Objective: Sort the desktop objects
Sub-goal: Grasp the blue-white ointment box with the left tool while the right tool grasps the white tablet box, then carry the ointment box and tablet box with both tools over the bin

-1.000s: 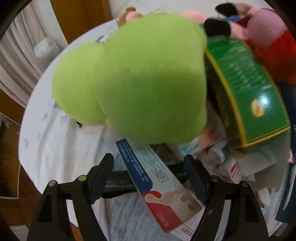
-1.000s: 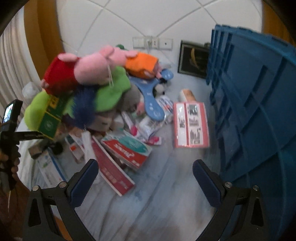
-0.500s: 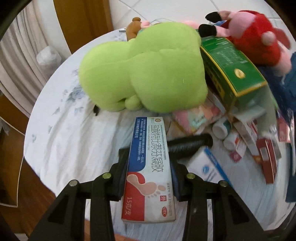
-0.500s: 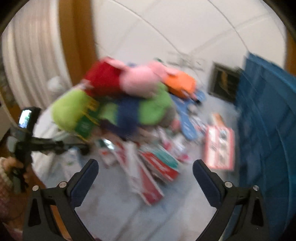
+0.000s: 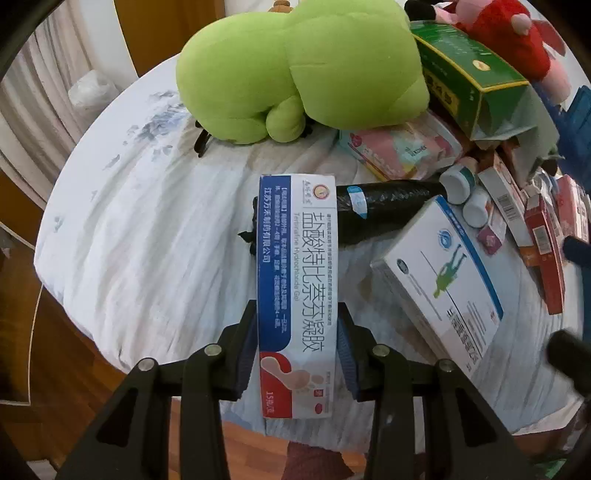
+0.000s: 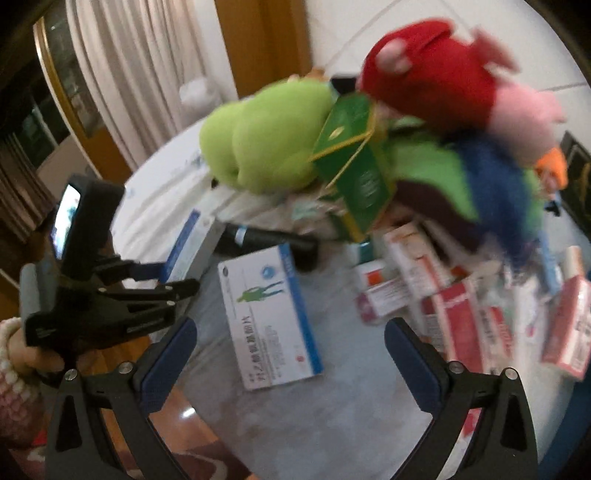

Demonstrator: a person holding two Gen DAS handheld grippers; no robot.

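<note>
1. Clearly, the long blue-and-white gel box (image 5: 297, 295) with a foot printed on its red end sits between the pads of the left gripper (image 5: 297, 350), which pinch it by its long sides near that end; the rest of the box sticks out toward 12 o'clock, above the white tablecloth (image 5: 147, 240).
2. Just past the box's far end, at about 1 o'clock, a black wrapped roll (image 5: 384, 206) lies across the cloth.
3. At 3 o'clock of the held box lies a flat white box with a blue edge and a green figure (image 5: 439, 280); the right wrist view shows the same box (image 6: 269, 314) just ahead of the right gripper (image 6: 288, 350), whose blue-padded jaws stand spread wide with nothing between them.
4. At 12 o'clock a green plush toy (image 5: 303, 70) rests on the table, touching a green carton with yellow edges (image 5: 469, 70) at 1 o'clock.
5. A red-and-pink plush (image 5: 509, 33) lies on top of that carton.
6. Around 2 o'clock, small white bottles (image 5: 458, 184) and red-and-white boxes (image 5: 543, 240) crowd together.
7. From the right wrist, the left gripper (image 6: 173, 280) appears at 9 o'clock, held by a hand (image 6: 26, 354) in a knitted sleeve.
</note>
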